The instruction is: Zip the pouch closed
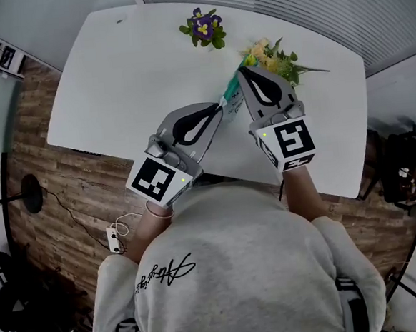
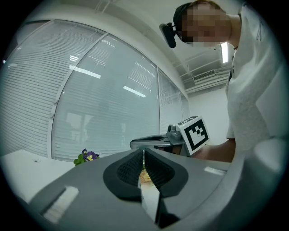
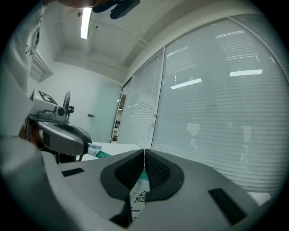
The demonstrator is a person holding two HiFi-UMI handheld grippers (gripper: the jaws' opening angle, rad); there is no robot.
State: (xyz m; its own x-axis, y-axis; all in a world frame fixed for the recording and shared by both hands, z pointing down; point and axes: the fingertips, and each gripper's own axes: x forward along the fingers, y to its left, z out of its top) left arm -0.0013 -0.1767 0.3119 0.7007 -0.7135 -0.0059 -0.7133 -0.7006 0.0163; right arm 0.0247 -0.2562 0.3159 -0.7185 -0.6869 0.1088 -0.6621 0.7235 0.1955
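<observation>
Both ends of the teal-and-white pouch (image 1: 230, 97) are pinched in the head view, left gripper (image 1: 219, 111) and right gripper (image 1: 243, 72) holding it over the bench (image 1: 115, 76). Left gripper view: jaws clenched on a white edge. Right gripper view: jaws clamped on printed fabric. No slider shows; I'd anchor one end taut, then regrip the pull.

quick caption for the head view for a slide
Seen from above, left gripper and right gripper both pinch a teal-and-white pouch over a white table with purple flowers and yellow flowers.
</observation>
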